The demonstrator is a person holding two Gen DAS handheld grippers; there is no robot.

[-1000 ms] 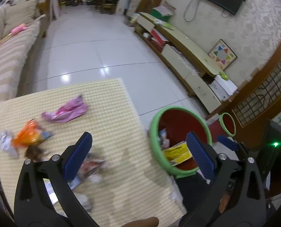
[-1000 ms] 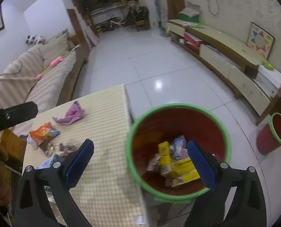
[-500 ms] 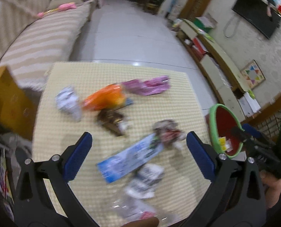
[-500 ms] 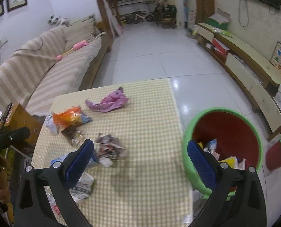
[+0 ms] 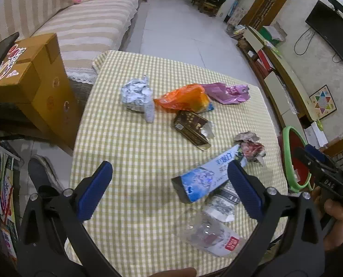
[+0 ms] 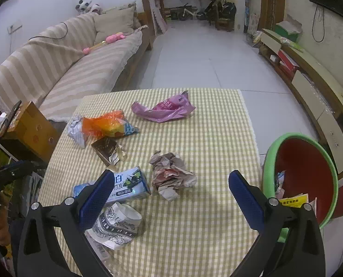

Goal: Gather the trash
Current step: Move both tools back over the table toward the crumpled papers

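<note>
Eight trash pieces, one bin

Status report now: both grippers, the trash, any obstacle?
Left gripper and right gripper: jaws open, empty. Crumpled paper on table, nearest right gripper. Red bin beside table. Nothing blocking.

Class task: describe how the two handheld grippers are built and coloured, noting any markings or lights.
Both the left gripper and right gripper have black plastic frames, silver screws and ribbed blue finger pads. Seen from the left wrist, the right one shows white lettering and a green light.
</note>
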